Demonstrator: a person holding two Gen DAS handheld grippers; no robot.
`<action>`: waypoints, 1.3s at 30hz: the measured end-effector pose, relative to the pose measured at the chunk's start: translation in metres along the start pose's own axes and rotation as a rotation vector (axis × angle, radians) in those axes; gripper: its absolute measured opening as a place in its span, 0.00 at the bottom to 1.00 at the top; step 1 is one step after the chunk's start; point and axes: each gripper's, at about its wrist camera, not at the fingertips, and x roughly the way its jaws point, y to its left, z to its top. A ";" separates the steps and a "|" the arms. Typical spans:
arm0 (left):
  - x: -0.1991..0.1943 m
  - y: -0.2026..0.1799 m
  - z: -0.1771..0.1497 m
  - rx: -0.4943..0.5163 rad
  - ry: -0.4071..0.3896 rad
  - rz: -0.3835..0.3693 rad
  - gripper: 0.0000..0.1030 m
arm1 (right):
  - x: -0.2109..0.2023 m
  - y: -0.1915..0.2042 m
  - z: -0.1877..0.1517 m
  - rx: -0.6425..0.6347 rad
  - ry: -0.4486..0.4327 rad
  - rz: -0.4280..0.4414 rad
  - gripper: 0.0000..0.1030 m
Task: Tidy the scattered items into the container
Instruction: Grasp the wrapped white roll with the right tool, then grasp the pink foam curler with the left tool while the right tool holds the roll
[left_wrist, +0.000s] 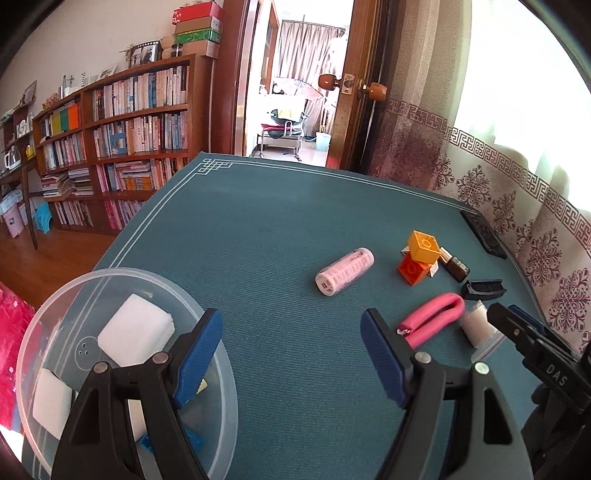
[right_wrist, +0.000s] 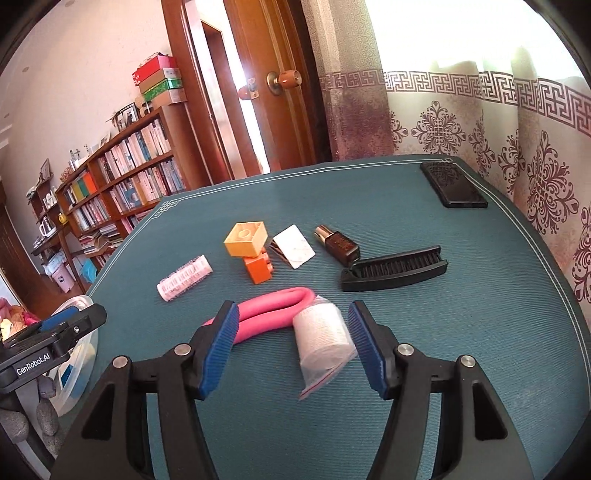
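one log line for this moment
left gripper: open, by container | right gripper: open, fingers around bagged roll | blocks: on table

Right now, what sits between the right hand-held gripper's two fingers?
In the right wrist view, a bagged white roll lies between the open right hand-held gripper fingers, with the pink foam loop just behind it.

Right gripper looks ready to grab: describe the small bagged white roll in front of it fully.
The bagged white roll is a short, ribbed-looking white cylinder inside a clear plastic zip bag with a red seal strip at its near end. It lies tilted on the teal table mat, beside the bend of the pink foam loop, and sits between the open right gripper fingers, ungrasped.
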 end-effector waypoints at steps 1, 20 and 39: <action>0.002 -0.003 0.000 0.006 0.005 -0.003 0.78 | 0.002 -0.004 0.000 0.004 0.004 -0.008 0.63; 0.038 -0.049 -0.003 0.104 0.083 -0.081 0.78 | 0.043 -0.027 -0.008 0.055 0.114 0.026 0.39; 0.080 -0.116 -0.004 0.320 0.162 -0.207 0.78 | 0.034 -0.067 -0.001 0.232 0.091 0.039 0.39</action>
